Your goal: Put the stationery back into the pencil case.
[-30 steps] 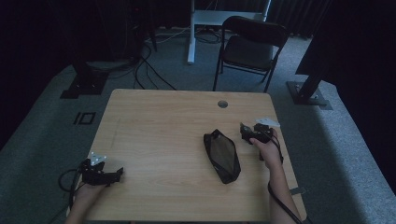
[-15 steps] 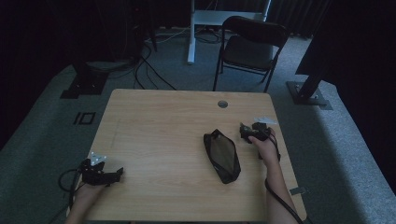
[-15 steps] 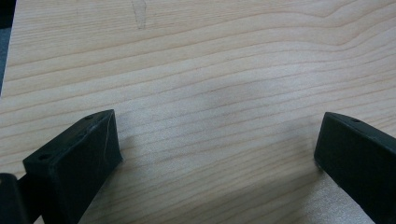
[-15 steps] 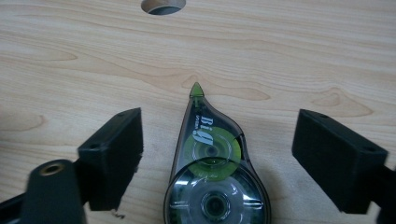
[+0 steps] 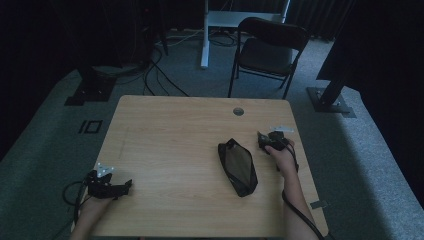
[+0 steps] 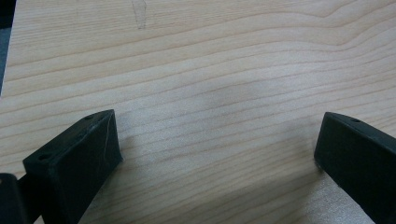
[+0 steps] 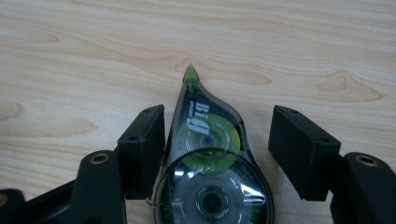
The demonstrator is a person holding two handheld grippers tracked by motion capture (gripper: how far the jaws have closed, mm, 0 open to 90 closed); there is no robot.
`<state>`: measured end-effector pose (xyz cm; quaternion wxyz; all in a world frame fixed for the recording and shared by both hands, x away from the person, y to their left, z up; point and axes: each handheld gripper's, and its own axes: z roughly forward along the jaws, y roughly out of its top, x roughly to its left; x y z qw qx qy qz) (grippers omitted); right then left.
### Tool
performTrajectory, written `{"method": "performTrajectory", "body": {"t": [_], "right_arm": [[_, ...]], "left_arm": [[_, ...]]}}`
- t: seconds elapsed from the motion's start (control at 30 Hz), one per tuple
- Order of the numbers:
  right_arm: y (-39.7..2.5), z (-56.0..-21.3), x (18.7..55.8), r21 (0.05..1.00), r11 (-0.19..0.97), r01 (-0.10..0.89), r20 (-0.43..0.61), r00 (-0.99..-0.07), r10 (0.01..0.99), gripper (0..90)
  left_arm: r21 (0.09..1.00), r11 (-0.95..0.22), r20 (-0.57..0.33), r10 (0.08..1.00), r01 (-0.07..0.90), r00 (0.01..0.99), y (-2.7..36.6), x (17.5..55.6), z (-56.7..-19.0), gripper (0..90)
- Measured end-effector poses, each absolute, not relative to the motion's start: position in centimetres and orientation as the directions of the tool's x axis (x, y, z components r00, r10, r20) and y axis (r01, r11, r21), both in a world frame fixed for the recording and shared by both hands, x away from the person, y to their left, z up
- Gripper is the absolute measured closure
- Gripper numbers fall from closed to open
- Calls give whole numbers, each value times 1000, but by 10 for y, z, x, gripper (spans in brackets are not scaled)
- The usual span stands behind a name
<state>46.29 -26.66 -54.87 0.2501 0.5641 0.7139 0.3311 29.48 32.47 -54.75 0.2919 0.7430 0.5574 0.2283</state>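
A clear correction tape dispenser [image 7: 208,158] with a green reel and green tip lies on the wooden table [image 5: 170,135]. My right gripper [image 7: 217,112] is open around it: the left jaw touches its side, the right jaw stands a little apart. In the high view this right gripper [image 5: 261,137] sits near the table's right edge, just right of a black zipped pouch [image 5: 238,167]. My left gripper [image 5: 125,186] rests at the near left corner. Its jaws are wide open over bare wood in the left gripper view [image 6: 218,116].
A round cable hole [image 5: 238,111] is in the table's far middle. A folding chair [image 5: 267,47] and a white desk leg [image 5: 204,35] stand beyond the far edge. Cables and stand bases lie on the grey floor.
My right gripper has edged slightly left toward the pouch. The left gripper and the pouch have not moved.
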Motion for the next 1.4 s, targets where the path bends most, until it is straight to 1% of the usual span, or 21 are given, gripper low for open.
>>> {"method": "performTrajectory", "body": {"t": [0.1,0.2,0.27,0.47,0.53,0.67,0.7,0.83,1.0,1.4], "right_arm": [[-266,-549,463,752,150,641,11,-240,971,374],[-265,-549,461,753,141,642,13,-229,973,405],[-264,-549,460,756,144,638,11,-232,973,455],[-261,-548,457,758,149,635,-7,-221,975,491],[-261,-546,457,750,124,649,16,-206,978,495],[-266,-545,456,751,40,659,99,-172,980,498],[-267,-544,455,751,37,660,103,-172,980,497],[-271,-540,450,750,43,660,92,-169,981,499],[-270,-526,445,754,105,649,27,-191,981,501],[-257,-491,427,783,120,610,6,-200,980,502]], "left_arm": [[688,-208,14,961,695,275,325,295,-548,4],[688,-208,14,962,695,274,325,295,-548,4],[688,-208,14,962,695,274,325,295,-548,4],[688,-208,14,962,695,274,325,295,-548,4],[688,-208,14,962,695,274,325,295,-548,4],[688,-208,14,961,695,275,325,295,-548,4],[688,-208,14,962,695,274,325,295,-548,4],[688,-208,14,962,695,274,325,295,-548,4],[688,-208,14,961,695,275,325,295,-548,4],[688,-208,14,962,695,274,325,295,-548,4]]}}
